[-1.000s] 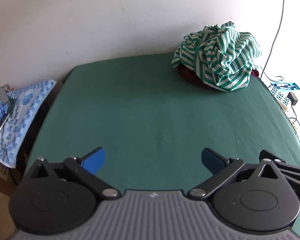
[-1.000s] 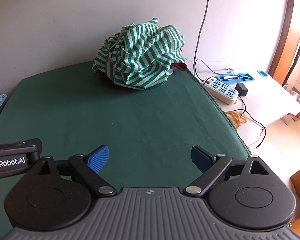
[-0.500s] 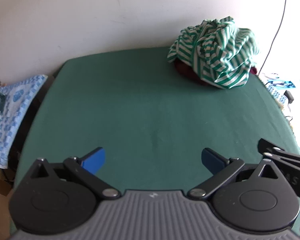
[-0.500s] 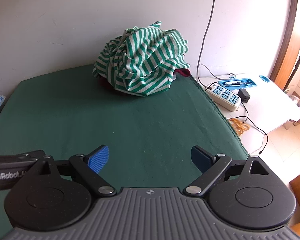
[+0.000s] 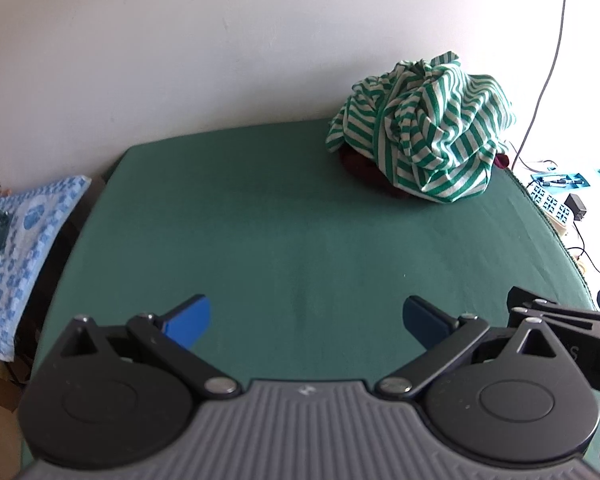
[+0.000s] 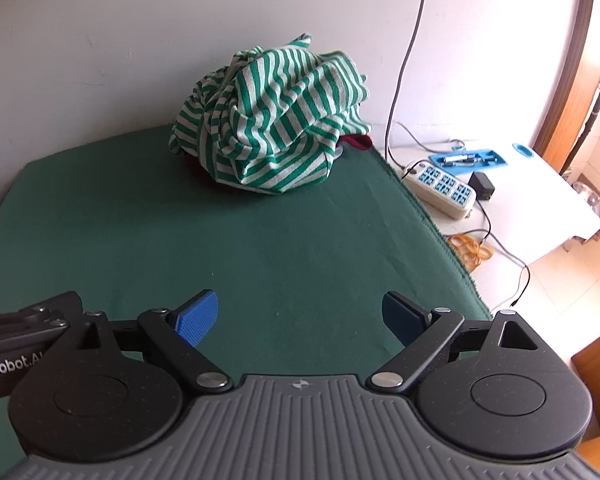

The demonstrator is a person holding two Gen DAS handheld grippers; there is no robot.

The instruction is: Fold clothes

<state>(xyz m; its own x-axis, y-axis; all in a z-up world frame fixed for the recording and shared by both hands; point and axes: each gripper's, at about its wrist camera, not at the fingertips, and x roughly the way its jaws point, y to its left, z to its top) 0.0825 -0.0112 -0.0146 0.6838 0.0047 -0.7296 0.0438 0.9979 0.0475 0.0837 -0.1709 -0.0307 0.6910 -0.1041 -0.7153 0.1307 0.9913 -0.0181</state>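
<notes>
A crumpled green-and-white striped garment is heaped at the far right corner of the green table, against the wall. A dark red garment peeks out from under it. My left gripper hovers open over the near edge, nothing between its blue pads. My right gripper is open too, beside the left one and well short of the heap. Part of the right gripper's body shows at the right edge of the left wrist view.
A blue patterned cloth lies on a surface left of the table. On the white side table to the right sit a power strip, a blue tray with pens, a black adapter and cables. A grey cable runs down the wall.
Both grippers have shifted a little, so the striped heap sits slightly lower and more central in the right wrist view. The clothes have not moved, and both stay open.
</notes>
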